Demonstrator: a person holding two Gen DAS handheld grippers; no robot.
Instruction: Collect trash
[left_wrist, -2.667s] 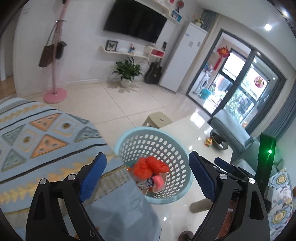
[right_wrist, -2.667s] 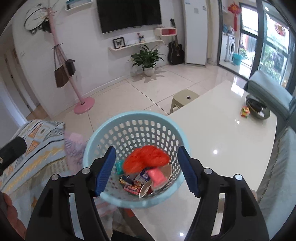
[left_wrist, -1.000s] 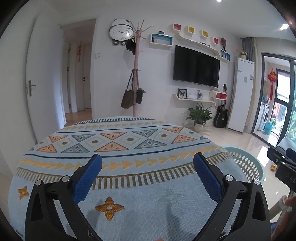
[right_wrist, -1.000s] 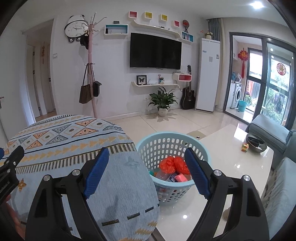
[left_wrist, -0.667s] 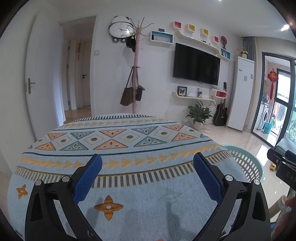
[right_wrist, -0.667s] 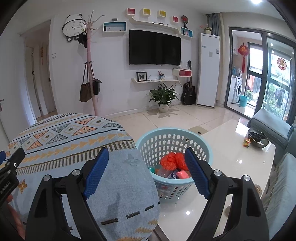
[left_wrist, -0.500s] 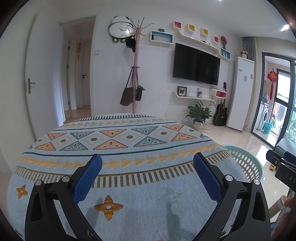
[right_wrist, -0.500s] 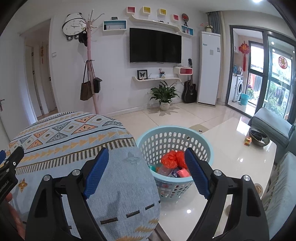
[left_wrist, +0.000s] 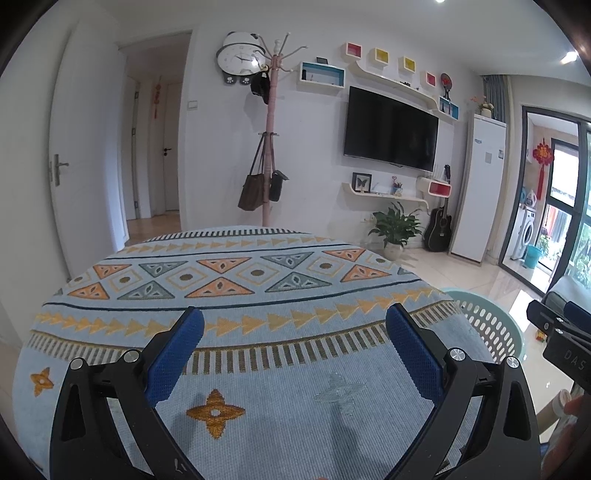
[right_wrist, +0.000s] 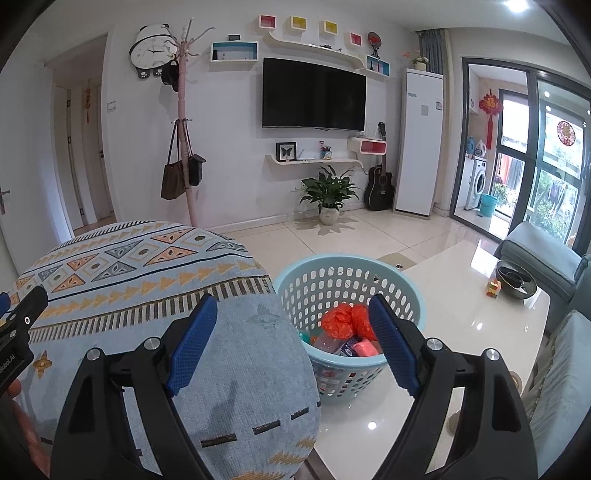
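A light blue perforated basket (right_wrist: 347, 277) stands on the white glossy table (right_wrist: 461, 306). It holds an orange-red crumpled bag (right_wrist: 345, 317), a pink item and several wrappers. My right gripper (right_wrist: 291, 325) is open and empty, held back from the basket above the patterned cushion (right_wrist: 147, 280). My left gripper (left_wrist: 293, 330) is open and empty over the same cushion (left_wrist: 240, 280). The basket's rim (left_wrist: 491, 321) shows at the right of the left wrist view.
A dark bowl (right_wrist: 515, 282) and a small coloured cube (right_wrist: 494, 288) sit at the table's far end. A grey sofa (right_wrist: 543, 251) is at the right. A coat stand (right_wrist: 183, 147), plant (right_wrist: 328, 192) and guitar (right_wrist: 378, 184) stand by the far wall.
Both grippers pulled back and rose from over the basket earlier; in the last second they have barely moved. The trash lies in the basket throughout.
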